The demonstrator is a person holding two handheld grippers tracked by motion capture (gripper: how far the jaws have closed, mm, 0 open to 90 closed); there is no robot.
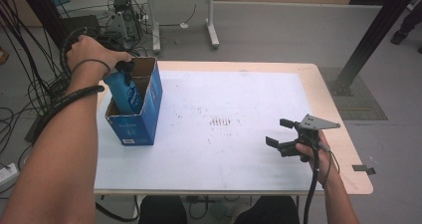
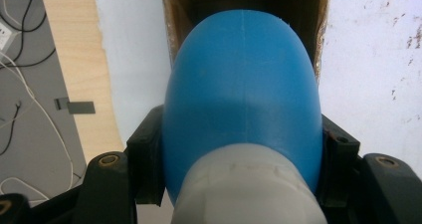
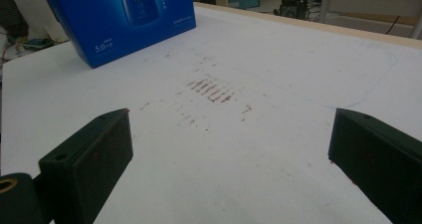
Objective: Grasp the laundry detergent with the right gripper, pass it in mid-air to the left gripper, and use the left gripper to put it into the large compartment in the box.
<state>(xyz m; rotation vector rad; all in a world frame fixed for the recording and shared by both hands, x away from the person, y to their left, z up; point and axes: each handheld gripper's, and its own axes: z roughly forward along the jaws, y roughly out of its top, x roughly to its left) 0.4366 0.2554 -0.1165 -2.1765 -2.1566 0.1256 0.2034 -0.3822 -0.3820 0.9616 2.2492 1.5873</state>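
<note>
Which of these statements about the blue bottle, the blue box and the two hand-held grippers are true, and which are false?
1. The left hand-held gripper is shut on the blue bottle. True.
2. The blue bottle lies flat on the table. False: it is held over the open blue cardboard box, partly inside it.
3. The right hand-held gripper holds a white cap. False: its jaws stand open with nothing between them.
4. The blue cardboard box stands on the white table cover. True.
</note>
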